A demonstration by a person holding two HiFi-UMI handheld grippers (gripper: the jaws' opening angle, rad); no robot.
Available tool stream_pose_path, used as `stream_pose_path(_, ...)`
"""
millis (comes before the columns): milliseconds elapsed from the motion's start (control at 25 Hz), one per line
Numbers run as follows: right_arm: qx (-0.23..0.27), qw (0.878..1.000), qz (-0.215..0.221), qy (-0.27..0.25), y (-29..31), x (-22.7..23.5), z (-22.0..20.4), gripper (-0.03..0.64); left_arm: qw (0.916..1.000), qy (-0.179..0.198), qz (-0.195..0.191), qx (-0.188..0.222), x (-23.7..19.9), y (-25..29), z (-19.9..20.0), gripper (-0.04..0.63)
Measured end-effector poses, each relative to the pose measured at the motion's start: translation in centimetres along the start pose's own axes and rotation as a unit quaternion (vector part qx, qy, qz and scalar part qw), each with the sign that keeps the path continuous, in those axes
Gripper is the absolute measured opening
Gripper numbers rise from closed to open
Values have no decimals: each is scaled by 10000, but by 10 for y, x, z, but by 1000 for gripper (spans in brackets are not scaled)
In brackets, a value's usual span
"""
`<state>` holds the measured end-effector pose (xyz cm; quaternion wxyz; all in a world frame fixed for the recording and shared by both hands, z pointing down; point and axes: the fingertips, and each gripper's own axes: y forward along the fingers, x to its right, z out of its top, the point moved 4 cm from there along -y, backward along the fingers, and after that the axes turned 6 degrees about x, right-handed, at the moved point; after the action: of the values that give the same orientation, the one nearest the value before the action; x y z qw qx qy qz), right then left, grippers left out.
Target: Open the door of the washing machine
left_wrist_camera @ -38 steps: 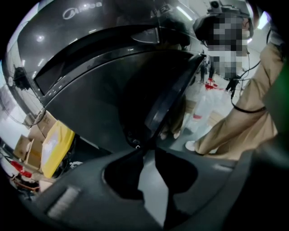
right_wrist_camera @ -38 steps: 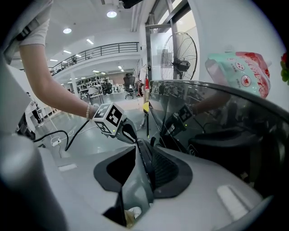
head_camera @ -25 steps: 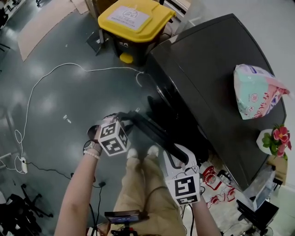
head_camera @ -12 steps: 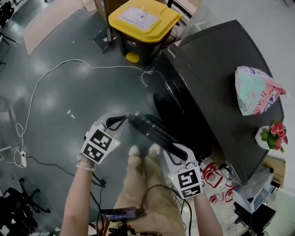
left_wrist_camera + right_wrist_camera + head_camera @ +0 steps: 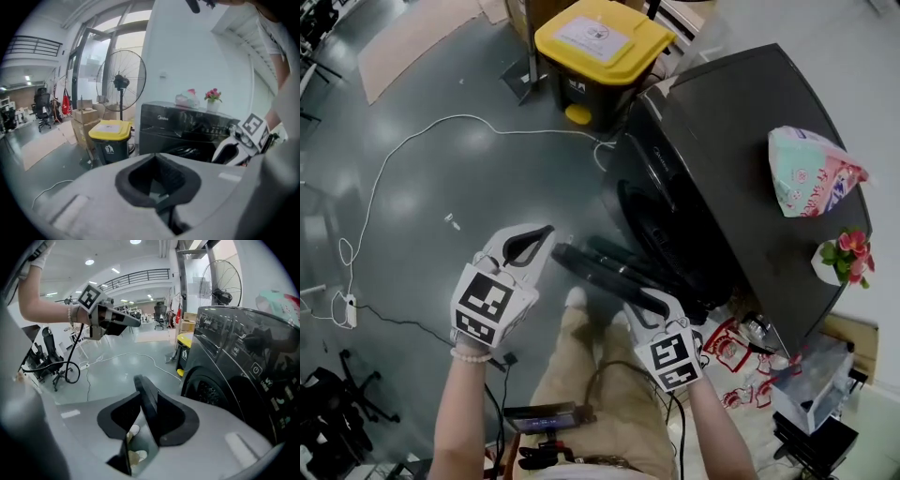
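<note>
Currently, I am pinching the rim of the door [image 5: 598, 269] with my right gripper [image 5: 639, 299]. In the right gripper view the dark edge of the door is standing between the two jaws, and both pads are pressing against it. The door is hanging open, swung well out from the front of the washing machine [image 5: 741, 159] and lying between the machine and my legs. The round drum opening [image 5: 661, 234] is showing behind it.

My left gripper [image 5: 543, 233] is hovering to the left of the door, apart from it and above the grey floor [image 5: 422, 206]. Its jaws have just been closing and are now pressed together with nothing between them, as the left gripper view is showing. Its marker cube is facing the head camera.

On top of the machine a pastel bag [image 5: 811, 173] is lying near the far edge, and a small pot of pink flowers [image 5: 844, 253] is standing beside it. Beyond the machine a bin with a yellow lid [image 5: 602, 39] is standing on the floor. A white cable [image 5: 441, 127] is trailing across the floor from the machine's side toward a power strip [image 5: 349, 310] at the left. In the left gripper view a tall pedestal fan [image 5: 121, 82] is standing behind the bin.
</note>
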<state>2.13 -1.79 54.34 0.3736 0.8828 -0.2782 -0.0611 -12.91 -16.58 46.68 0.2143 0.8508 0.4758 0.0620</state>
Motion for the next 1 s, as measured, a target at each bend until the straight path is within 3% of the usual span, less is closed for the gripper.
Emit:
stream_pose_path(480, -386, 9933, 924, -577, -19, -56, -25, 101, 9956, -240, 785, 442, 38, -53, 43, -6)
stream_pose_path(760, -699, 9843, 1378, -852, -32, -81, -39, 101, 9922, 131, 1090, 590, 57, -84, 69, -6)
stream_pose_path(1000, -841, 9789, 1710, -734, -37, -88, -48, 100, 9887, 100, 1322, 698, 70, -107, 82, -6)
